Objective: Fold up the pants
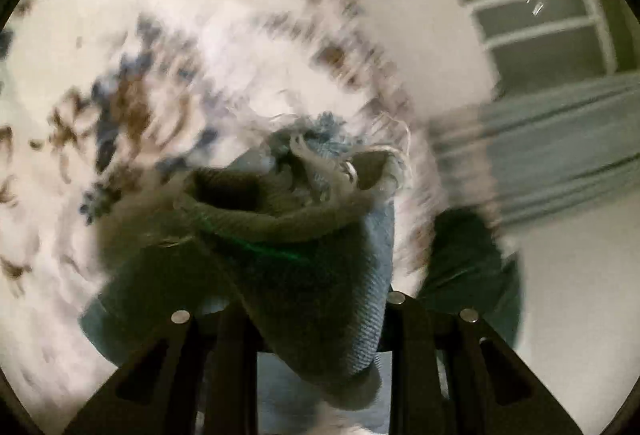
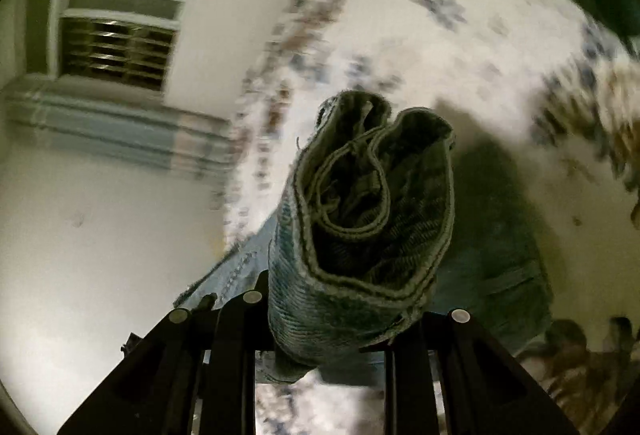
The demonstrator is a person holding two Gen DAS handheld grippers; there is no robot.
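The pants are blue denim jeans. In the left wrist view my left gripper [image 1: 316, 319] is shut on a bunched fold of the jeans [image 1: 304, 259], whose frayed hem sticks up past the fingers. In the right wrist view my right gripper [image 2: 324, 319] is shut on a thick doubled edge of the jeans [image 2: 360, 227], with hemmed layers curling above the fingers. More denim hangs below and to the right of it. Both views are motion-blurred.
Under the jeans lies a white bedsheet with a blue and brown flower print [image 1: 120, 107], also in the right wrist view [image 2: 460, 55]. A folded blue-grey striped cloth [image 1: 560, 151] lies at the bed's edge. Beyond are a white wall and a barred window [image 2: 120, 15].
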